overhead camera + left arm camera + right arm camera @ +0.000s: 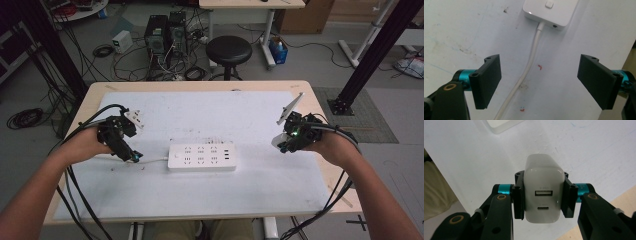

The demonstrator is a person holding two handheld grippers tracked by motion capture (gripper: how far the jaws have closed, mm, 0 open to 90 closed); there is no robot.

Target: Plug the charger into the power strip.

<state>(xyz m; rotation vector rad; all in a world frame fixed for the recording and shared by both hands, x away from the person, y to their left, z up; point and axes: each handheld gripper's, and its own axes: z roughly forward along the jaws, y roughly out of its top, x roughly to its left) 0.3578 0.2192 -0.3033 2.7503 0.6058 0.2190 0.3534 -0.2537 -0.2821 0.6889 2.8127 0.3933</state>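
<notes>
We see a white power strip (202, 157) lying mid-worktop toward the near edge, its cord (529, 67) running between our left gripper (539, 82) with jaws spread wide, our right gripper (543, 198) clamped on a white charger (543, 188) near the right edge.

In the left gripper view, the power strip (550, 11) is cut off by the upper edge, and its cable (529, 65) by the lower edge. In the right gripper view, the charger (543, 188) sides are covered by the jaws of the right tool (543, 195); its prongs cannot be seen. A translucent object (501, 125) at the upper edge is cropped and unidentifiable.
</notes>
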